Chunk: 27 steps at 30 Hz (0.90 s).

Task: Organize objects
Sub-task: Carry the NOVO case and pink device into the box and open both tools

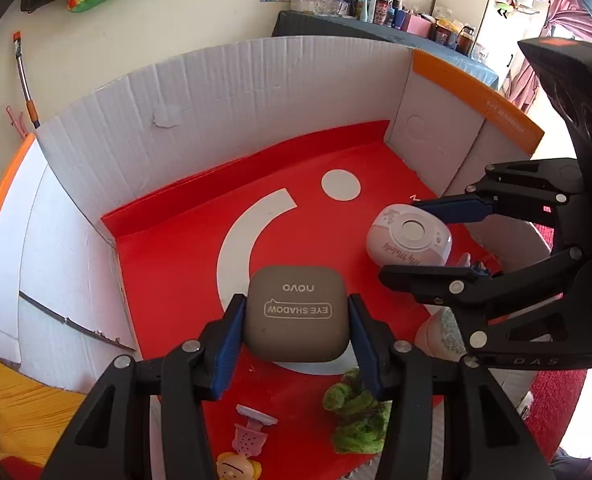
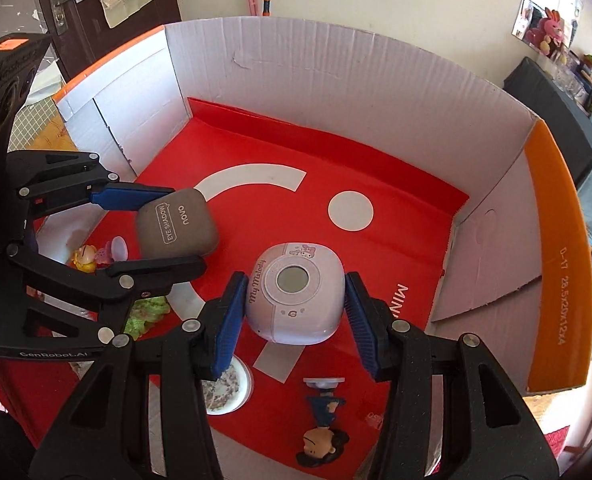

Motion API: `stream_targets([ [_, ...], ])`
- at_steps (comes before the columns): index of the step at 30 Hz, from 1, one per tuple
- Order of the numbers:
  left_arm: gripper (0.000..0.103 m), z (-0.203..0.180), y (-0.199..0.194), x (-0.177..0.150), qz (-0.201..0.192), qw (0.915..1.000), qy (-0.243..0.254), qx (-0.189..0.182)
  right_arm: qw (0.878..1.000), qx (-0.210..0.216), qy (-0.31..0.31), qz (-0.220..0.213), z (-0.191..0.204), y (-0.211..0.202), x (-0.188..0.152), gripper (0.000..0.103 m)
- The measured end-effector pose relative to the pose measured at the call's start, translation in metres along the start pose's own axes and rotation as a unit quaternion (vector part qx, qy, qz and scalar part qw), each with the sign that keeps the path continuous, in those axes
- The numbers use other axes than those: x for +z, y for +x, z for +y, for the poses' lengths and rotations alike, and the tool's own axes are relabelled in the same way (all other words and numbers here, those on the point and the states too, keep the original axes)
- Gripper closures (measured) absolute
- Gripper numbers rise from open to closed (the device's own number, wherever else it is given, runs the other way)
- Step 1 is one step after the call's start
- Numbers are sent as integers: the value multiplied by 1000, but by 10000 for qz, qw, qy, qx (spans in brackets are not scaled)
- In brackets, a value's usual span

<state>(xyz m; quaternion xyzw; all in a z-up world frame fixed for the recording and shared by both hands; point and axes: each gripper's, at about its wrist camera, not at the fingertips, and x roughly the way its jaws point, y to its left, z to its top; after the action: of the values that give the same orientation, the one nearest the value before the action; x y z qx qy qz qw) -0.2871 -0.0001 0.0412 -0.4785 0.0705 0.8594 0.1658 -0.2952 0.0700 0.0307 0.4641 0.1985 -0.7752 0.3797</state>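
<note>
Grey eyeshadow case (image 1: 297,313) sits clamped in left gripper (image 1: 296,336) jaws, lilac My Melody case (image 2: 295,293) clamped in right gripper (image 2: 292,320) jaws, side by side over the red box floor (image 2: 396,208), right one nearer the orange-edged wall.

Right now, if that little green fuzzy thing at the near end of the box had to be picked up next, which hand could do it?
Neither is free. The left gripper holds the eye shadow case, the right gripper the lilac My Melody case. Once emptied, the left seems better placed: the green fuzzy thing lies just beneath it.
</note>
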Motion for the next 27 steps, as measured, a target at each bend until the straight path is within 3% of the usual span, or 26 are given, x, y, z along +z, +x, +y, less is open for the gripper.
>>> stream_targets([
  [11,51,2,6,-3,250,9997,6,-18,9994,82,18,321,-3,14,-3,56],
  [27,51,-3,5,-1,312,9994,113,74,9991,185,111,359,-9,13,-9,56],
])
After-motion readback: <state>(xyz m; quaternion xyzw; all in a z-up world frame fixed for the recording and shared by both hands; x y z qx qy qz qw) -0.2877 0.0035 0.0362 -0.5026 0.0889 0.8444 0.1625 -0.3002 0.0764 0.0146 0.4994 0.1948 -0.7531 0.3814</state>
